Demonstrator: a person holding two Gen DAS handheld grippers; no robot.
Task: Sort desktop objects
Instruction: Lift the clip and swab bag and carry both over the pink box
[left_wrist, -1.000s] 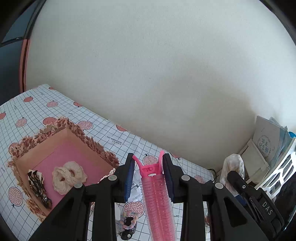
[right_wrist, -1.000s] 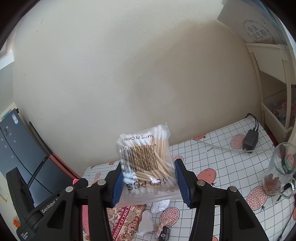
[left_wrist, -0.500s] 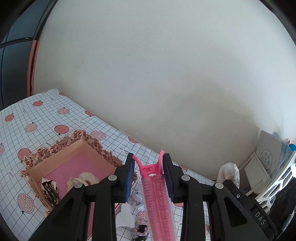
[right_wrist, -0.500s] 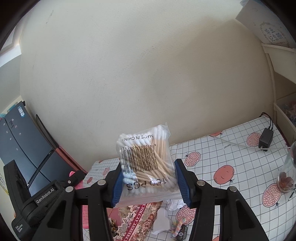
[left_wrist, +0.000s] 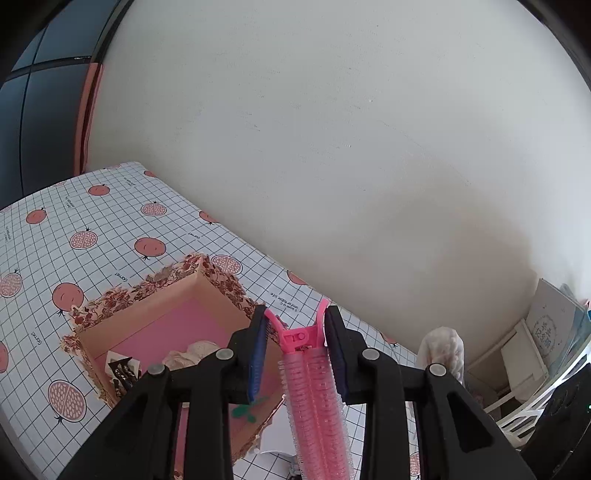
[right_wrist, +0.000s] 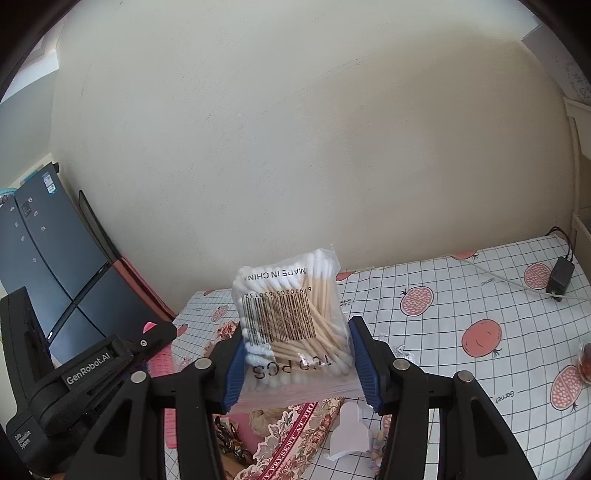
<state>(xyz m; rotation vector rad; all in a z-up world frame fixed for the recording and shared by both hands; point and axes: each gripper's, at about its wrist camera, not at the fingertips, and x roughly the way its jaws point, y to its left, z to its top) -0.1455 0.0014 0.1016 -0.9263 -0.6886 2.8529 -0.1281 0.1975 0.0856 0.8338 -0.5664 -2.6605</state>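
Observation:
My left gripper (left_wrist: 295, 321) is shut on a pink hair-roller clip (left_wrist: 314, 387), held above the near right corner of a floral-rimmed box (left_wrist: 159, 291) with a pink floor. Inside the box lie a cream scrunchie (left_wrist: 192, 350) and a dark hair clip (left_wrist: 123, 369). My right gripper (right_wrist: 297, 328) is shut on a clear bag of cotton swabs (right_wrist: 291, 314), held above the table just right of the same box (right_wrist: 295, 432). The left gripper's black housing (right_wrist: 88, 373) shows at the lower left of the right wrist view.
A white paper scrap (right_wrist: 351, 432) lies beside the box. A black charger with its cable (right_wrist: 559, 273) sits at the table's far right, and a glass (right_wrist: 583, 362) is at the right edge. A white shelf with papers (left_wrist: 546, 332) stands to the right. A wall backs the table.
Both grippers have travelled left across the table toward the box, which now sits closer under the left fingers. The charger and glass have slid right in the right wrist view. Both grips are unchanged.

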